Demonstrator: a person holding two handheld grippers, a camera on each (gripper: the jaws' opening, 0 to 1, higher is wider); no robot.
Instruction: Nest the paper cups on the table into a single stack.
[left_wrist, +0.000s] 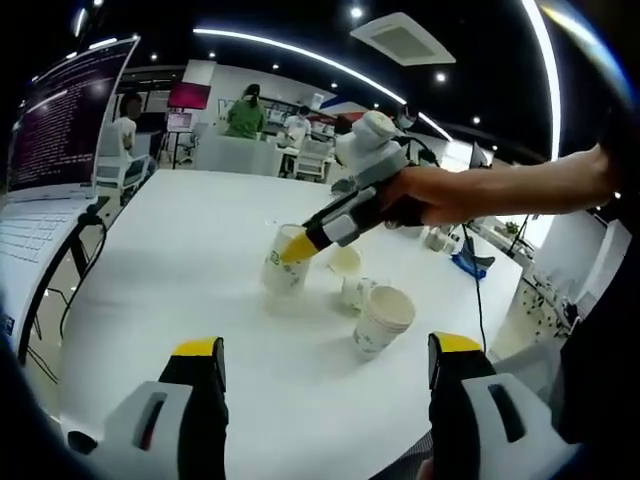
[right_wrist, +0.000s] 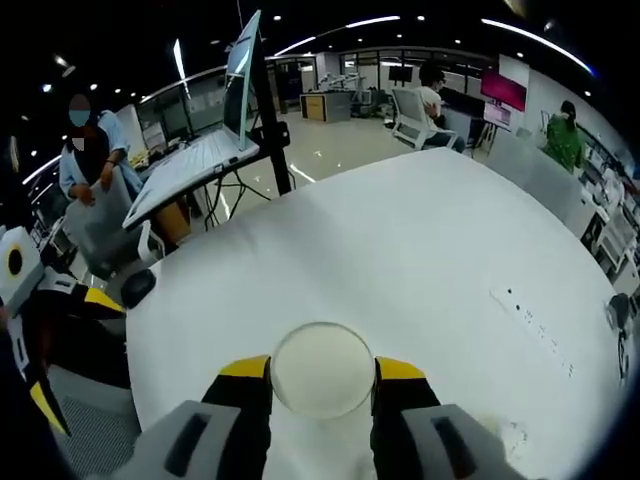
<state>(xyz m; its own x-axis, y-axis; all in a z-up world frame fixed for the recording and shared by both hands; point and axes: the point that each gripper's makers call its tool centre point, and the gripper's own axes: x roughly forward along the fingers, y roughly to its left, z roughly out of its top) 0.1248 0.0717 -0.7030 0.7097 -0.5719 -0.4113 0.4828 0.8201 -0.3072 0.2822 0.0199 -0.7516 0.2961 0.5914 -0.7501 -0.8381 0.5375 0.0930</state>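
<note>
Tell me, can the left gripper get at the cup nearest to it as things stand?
Probably yes. The left gripper is open and the nearest cup stands upright just beyond its jaws, with bare table between. The right gripper works farther back, at another cup.

**No readable text**

The laptop screen (left_wrist: 70, 115) at the upper left of the left gripper view carries lines of light text on dark, too small to read. The paper cup (left_wrist: 285, 262) near the middle of that view bears a green printed mark, also illegible. Nothing else carries legible writing.
</note>
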